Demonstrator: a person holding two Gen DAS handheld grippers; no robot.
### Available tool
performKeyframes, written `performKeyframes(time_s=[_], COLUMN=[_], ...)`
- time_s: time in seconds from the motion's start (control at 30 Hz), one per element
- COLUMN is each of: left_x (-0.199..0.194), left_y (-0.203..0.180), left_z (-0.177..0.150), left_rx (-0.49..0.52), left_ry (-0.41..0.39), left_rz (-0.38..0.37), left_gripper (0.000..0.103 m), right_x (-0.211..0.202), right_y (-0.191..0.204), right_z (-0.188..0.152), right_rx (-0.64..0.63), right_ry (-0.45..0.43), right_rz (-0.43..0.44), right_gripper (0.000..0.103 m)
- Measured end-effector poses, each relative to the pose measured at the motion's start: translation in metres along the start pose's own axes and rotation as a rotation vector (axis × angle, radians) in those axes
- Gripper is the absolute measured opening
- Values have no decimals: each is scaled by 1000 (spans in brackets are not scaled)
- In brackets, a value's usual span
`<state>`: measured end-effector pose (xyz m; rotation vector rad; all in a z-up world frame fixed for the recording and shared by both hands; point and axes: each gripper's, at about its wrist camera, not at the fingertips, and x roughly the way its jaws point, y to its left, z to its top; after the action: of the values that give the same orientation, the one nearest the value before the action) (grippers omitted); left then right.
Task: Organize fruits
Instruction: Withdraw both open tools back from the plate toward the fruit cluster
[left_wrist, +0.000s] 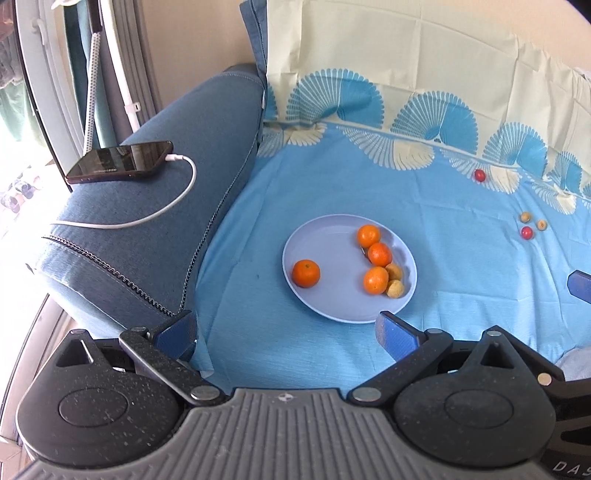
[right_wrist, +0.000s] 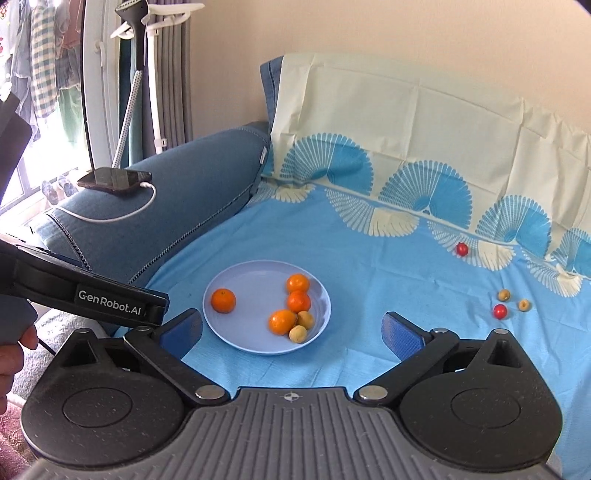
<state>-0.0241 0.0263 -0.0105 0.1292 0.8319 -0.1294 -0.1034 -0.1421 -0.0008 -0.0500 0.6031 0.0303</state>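
Oranges (right_wrist: 288, 306) and small yellow fruits (right_wrist: 302, 327) sit on a plate (right_wrist: 236, 341) on the sofa, both grippers' (left_wrist: 286, 334) (right_wrist: 291, 330) jaws wide open, empty.

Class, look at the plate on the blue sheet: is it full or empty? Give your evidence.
Partly filled: the plate holds four oranges and two small yellowish fruits; bare surface remains.

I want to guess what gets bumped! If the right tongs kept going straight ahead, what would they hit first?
Probably the blue cloth, just right of the plate. The right tongs are open and empty, and the plate sits left of their middle, though depth is hard to judge.
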Motion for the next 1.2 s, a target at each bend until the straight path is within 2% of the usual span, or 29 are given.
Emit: performKeyframes(time_s=[0.33,1.2], left_x=[-7,6], left_y=[1,0], left_z=[-2,-2], left_rx=[7,23], left_ry=[-15,14], left_rz=[0,12], left_gripper=[103,103], right_x=[-5,4], right_y=[2,0], right_z=[-1,-4], right_rx=[-6,6], right_ry=[-16,14], right_rz=[1,13], right_gripper=[102,102])
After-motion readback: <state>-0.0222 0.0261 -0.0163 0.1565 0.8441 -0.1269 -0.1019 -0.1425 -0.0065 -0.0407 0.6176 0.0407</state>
